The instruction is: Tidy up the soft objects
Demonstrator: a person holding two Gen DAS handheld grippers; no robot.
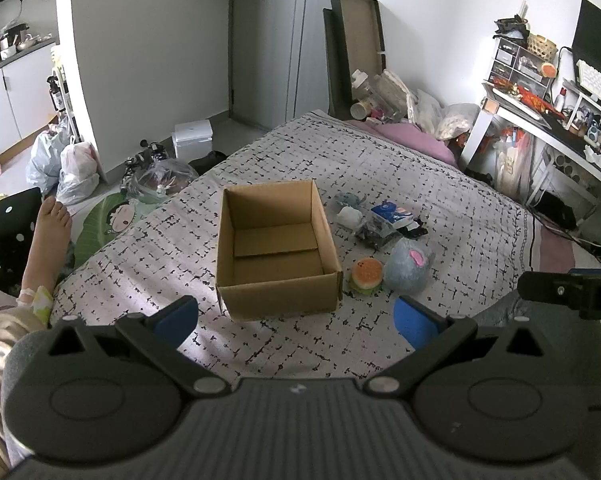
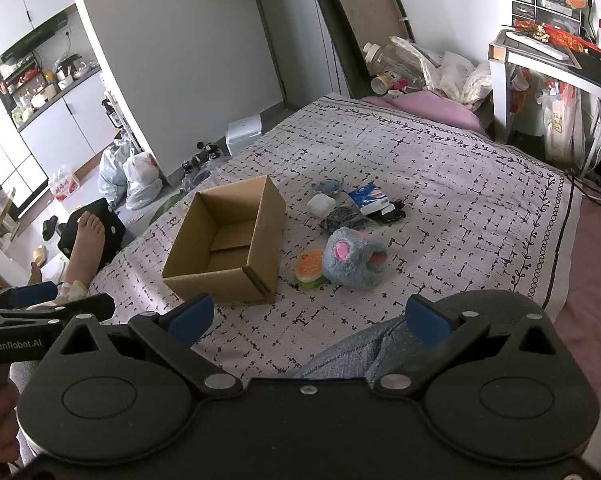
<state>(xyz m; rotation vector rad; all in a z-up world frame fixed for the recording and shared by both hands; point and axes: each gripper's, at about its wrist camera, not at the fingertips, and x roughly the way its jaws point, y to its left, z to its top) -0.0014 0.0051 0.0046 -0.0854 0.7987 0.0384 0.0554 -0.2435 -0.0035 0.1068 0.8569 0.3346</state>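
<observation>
An open, empty cardboard box (image 1: 276, 248) (image 2: 224, 240) stands on the patterned bed cover. To its right lie soft things: a burger plush (image 1: 366, 275) (image 2: 309, 267), a grey-blue plush with pink ears (image 1: 408, 266) (image 2: 354, 258), a white roll (image 1: 349, 215) (image 2: 320, 204), a dark patterned bundle (image 1: 374, 232) (image 2: 342, 216), a blue tissue pack (image 1: 392, 212) (image 2: 368, 196) and a small blue-grey plush (image 1: 348, 199) (image 2: 327, 187). My left gripper (image 1: 296, 316) is open and empty, near the box's front. My right gripper (image 2: 308, 318) is open and empty, short of the toys.
The bed cover (image 1: 440, 184) (image 2: 440, 168) spreads around the box. A pink pillow (image 2: 432, 106) and bags lie at the bed's far end. A desk (image 2: 540, 52) stands at right. A person's foot (image 2: 88, 232) and floor clutter lie left.
</observation>
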